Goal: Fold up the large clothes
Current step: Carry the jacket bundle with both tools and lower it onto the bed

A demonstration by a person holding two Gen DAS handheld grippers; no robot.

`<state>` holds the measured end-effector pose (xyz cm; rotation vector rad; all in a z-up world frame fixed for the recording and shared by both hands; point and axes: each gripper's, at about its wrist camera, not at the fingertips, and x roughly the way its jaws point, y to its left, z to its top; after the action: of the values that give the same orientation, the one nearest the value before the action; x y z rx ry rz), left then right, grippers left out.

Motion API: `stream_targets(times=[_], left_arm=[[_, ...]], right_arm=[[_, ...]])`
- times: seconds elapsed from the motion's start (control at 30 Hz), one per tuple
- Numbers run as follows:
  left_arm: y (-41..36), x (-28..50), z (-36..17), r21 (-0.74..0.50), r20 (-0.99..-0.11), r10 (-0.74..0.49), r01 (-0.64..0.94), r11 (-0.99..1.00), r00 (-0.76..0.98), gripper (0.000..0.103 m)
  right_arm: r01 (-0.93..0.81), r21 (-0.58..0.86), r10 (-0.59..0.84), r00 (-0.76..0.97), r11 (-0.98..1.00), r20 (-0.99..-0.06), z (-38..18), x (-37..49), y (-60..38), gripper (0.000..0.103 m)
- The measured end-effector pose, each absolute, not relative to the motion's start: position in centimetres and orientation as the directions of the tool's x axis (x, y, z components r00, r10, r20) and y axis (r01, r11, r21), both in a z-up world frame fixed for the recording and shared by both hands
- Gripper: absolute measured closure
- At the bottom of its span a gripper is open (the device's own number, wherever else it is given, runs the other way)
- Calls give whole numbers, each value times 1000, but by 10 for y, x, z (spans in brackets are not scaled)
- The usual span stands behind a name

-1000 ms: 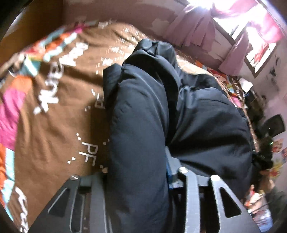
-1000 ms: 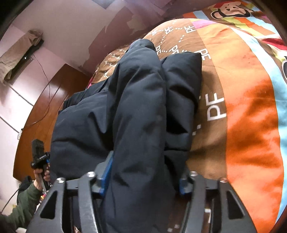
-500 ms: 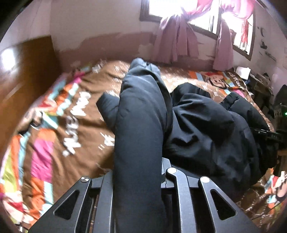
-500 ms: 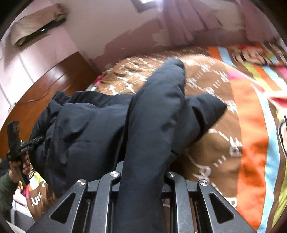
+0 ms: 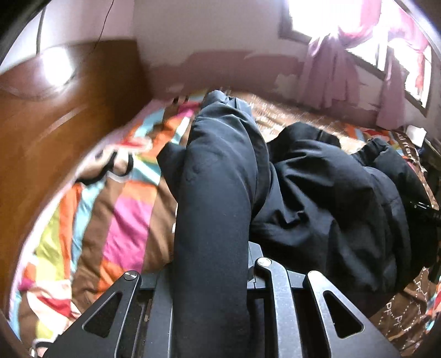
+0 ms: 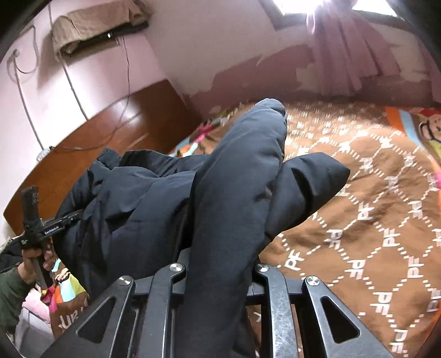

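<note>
Bedroom: pink wall [image 6: 193,41], peeling lower down, window [image 5: 358,33] with pink curtains [image 6: 352,60], wooden headboard [image 5: 55,124]. Bed covered by a brown quilt [image 6: 372,206] with white "PF" print and bright stripes.

Dark puffy jacket [image 5: 325,198] lies bunched on the quilt, one fold lifted at each end.

Left wrist view only: striped quilt section in pink, orange and blue by the headboard, and the jacket's bulk off to the right.

Right wrist view only: a cloth-draped unit [image 6: 96,24] high on the wall, cables running down, cartoon monkey print at the quilt's edge, and a hand [image 6: 35,261] in a green sleeve gripping the left gripper [image 6: 52,227] at the jacket's far edge.

Left gripper: jaws nearly together, pinching a thick jacket fold that fills the gap.

Right gripper [image 6: 217,264]: same, narrow gap, clamped on a padded fold standing up between the fingers.
</note>
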<state>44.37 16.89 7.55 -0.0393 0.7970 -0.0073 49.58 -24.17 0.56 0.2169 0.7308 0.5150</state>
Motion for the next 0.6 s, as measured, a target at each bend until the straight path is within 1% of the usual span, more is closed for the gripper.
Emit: stream_targets(times=[0.07,0.13,0.17,0.2,0.3,0.37,0.4,0.47,0.5,0.57,0.6], left_arm=[[176,449,60,-46,-739,-24,-15,999,673,88],[182,452,52,-40,-756,-15,-23,999,654,83],[184,452,49,-48,-764,-17,-30,998,645,82],[185,452,48,-54,-768,-19,-35,998,640,78],[187,451,46,-69,-774,-9,-69,995,633,69],[187,451,45,-58,-783,14,-95,994,621,63],[187,452,45,-53,-787,23,-106,993,616,59],[187,451,45,-56,-790,40,-137,989,612,54],[188,449,45,-62,-786,47,-155,986,616,50],[188,445,49,-91,-774,36,-168,982,632,50],[188,442,51,-119,-762,14,-162,980,647,46]], right_arm=[[-338,348,485,630,874,-607,-7,498,-238,84],[-288,345,449,622,893,-642,-20,503,-242,82],[-264,355,440,613,897,-656,-25,504,-246,79],[-236,361,427,604,902,-673,-32,506,-250,78],[-184,343,382,593,921,-709,-39,507,-255,67],[-162,319,351,588,934,-729,-40,506,-255,54],[-153,302,332,587,941,-738,-41,505,-254,51],[-142,274,303,588,951,-750,-39,503,-254,39],[-132,254,282,591,958,-755,-38,502,-253,37],[-106,211,231,608,972,-759,-35,496,-254,16],[-86,173,188,632,981,-752,-32,492,-255,13]])
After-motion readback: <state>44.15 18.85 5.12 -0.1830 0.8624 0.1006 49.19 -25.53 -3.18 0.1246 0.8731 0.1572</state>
